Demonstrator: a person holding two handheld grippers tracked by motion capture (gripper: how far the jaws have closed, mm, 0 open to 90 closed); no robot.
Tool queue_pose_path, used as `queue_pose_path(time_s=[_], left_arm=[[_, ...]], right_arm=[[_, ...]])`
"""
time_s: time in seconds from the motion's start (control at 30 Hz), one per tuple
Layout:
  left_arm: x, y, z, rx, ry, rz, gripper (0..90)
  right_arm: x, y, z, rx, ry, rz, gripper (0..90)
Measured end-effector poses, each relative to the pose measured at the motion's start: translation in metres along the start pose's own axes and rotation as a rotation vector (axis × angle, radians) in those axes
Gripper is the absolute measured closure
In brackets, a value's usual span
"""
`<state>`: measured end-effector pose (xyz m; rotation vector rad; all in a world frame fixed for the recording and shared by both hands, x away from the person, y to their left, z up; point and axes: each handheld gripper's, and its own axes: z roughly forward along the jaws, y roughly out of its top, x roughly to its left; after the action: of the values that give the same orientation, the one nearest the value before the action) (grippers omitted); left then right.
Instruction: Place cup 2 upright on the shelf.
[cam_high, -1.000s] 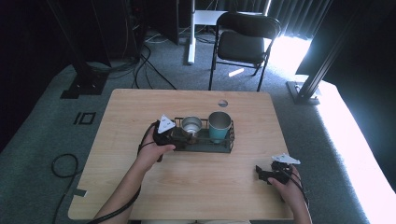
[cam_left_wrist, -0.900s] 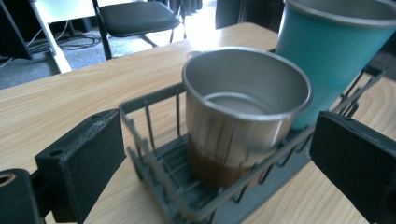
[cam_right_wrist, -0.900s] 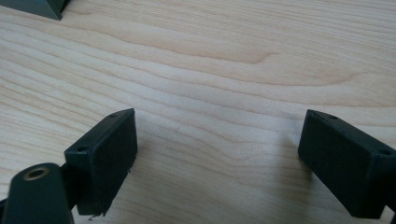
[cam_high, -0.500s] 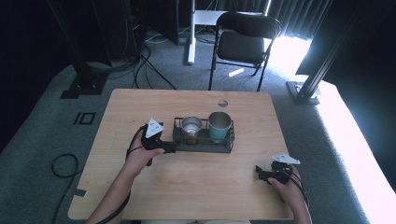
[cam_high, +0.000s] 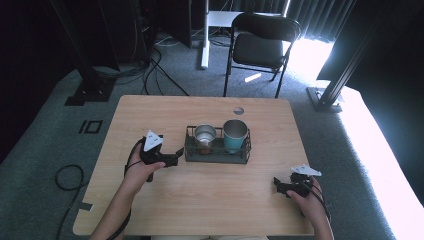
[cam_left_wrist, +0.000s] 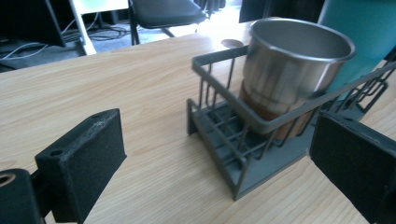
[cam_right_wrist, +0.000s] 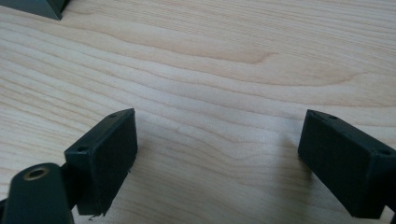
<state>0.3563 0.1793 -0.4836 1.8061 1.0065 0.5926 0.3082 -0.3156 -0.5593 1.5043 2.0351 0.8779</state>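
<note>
While left gripper (cam_high: 176, 156) gapes beside rack (cam_high: 192, 153) | right gripper (cam_high: 276, 185) apart, well clear

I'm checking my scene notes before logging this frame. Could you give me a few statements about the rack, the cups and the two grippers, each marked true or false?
1. The wire rack holds two cups. True.
2. The steel cup lies on its side. False: it stands upright in the rack.
3. The teal cup stands to the right of the steel cup in the high view. True.
4. The left gripper is shut on the rack. False: its jaws are open, just short of the rack's end.
5. The right gripper holds a cup. False: it is open and empty, over bare table.
</note>
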Motion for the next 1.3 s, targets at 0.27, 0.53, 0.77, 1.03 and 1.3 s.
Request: queue_pose_path(time_s=[0.27, 0.53, 0.77, 1.03, 1.3], left_arm=[[0.011, -0.008, -0.009, 0.000, 0.026, -0.029, 4.0], [0.021, -0.016, -0.017, 0.007, 0.054, -0.050, 4.1], [0.028, -0.027, -0.024, 0.017, 0.085, -0.070, 4.1], [0.034, -0.038, -0.032, 0.025, 0.108, -0.093, 4.1], [0.041, -0.054, -0.036, 0.047, 0.156, -0.141, 4.0]], right_arm=[[0.000, 0.000, 0.000, 0.000, 0.000, 0.000, 11.4], [0.000, 0.000, 0.000, 0.000, 0.000, 0.000, 11.4], [0.000, 0.000, 0.000, 0.000, 0.000, 0.000, 11.4], [0.000, 0.000, 0.000, 0.000, -0.001, 0.000, 11.4], [0.000, 0.000, 0.000, 0.000, 0.000, -0.001, 11.4]])
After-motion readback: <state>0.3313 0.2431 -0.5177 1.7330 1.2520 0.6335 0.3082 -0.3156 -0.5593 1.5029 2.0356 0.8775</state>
